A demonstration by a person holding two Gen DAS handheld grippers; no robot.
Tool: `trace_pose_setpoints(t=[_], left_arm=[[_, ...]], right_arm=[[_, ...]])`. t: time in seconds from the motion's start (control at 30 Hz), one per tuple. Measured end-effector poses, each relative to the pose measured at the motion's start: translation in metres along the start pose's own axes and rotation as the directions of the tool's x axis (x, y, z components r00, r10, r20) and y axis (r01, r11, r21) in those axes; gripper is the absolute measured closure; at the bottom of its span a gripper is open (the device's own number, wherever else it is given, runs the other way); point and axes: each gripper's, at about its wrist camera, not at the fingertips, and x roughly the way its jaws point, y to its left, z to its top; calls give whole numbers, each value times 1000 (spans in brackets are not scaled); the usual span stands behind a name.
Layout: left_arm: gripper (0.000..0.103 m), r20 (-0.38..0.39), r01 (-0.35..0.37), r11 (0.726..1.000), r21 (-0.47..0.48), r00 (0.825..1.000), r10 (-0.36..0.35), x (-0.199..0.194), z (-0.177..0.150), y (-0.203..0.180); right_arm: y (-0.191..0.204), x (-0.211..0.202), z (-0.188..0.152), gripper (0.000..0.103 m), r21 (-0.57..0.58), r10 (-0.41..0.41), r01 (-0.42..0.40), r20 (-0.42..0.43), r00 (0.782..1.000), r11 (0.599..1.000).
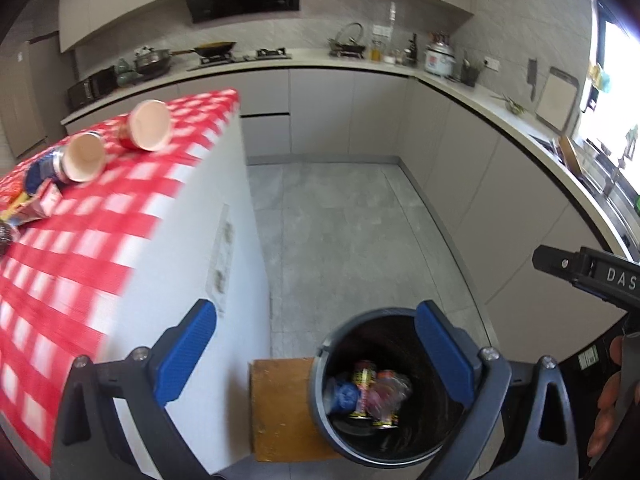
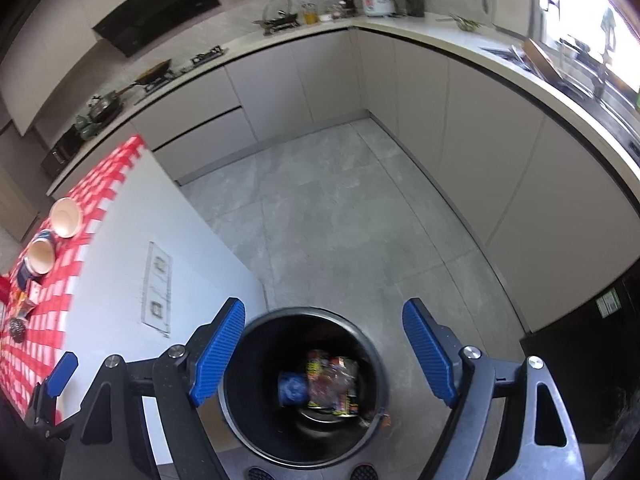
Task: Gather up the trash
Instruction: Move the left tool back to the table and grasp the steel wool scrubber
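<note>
A dark round trash bin [image 1: 320, 412] [image 2: 376, 352] stands on the floor beside the white counter, with cans, a blue item and crinkled wrappers [image 1: 370, 392] [image 2: 324, 384] inside. My left gripper [image 1: 316, 356] is open and empty, over the counter's edge and the bin. My right gripper [image 2: 324, 354] is open and empty, right above the bin's mouth. On the red checked cloth [image 1: 80, 248] [image 2: 24, 344] lie two tipped paper cups [image 1: 150, 126] [image 2: 64, 217], a blue can [image 1: 40, 170] and snack wrappers [image 1: 30, 204] [image 2: 24, 304].
A wooden board or stool [image 1: 280, 408] sits under the bin. Grey tiled floor [image 1: 340, 240] runs to L-shaped kitchen cabinets [image 2: 460, 112]. The right gripper's body [image 1: 592, 276] shows at the right of the left wrist view. A dark appliance [image 2: 592, 340] stands at right.
</note>
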Motion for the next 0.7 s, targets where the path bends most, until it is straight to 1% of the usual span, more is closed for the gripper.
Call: trace_pose_setpoints(t=[0.1, 0.23, 0.3, 0.47, 0.57, 0.7], left_arm=[[3, 11, -27, 999, -34, 1000, 28, -9, 6, 26], [3, 31, -77, 996, -54, 996, 79, -26, 11, 65], [3, 45, -107, 991, -82, 993, 111, -37, 14, 93], [3, 63, -178, 972, -152, 980, 189, -61, 13, 151], [3, 70, -213, 959, -186, 971, 230, -71, 11, 180], [3, 68, -239, 944, -227, 963, 260, -78, 9, 214]], right_arm=[[30, -3, 5, 20, -41, 35, -34, 9, 999, 999], [72, -7, 7, 20, -97, 82, -81, 12, 997, 992], [93, -8, 8, 20, -119, 106, -104, 10, 994, 987], [147, -13, 7, 20, -181, 169, -165, 7, 986, 970], [176, -16, 5, 20, -214, 201, -195, 6, 980, 957], [215, -20, 0, 20, -256, 237, -229, -1, 972, 939]])
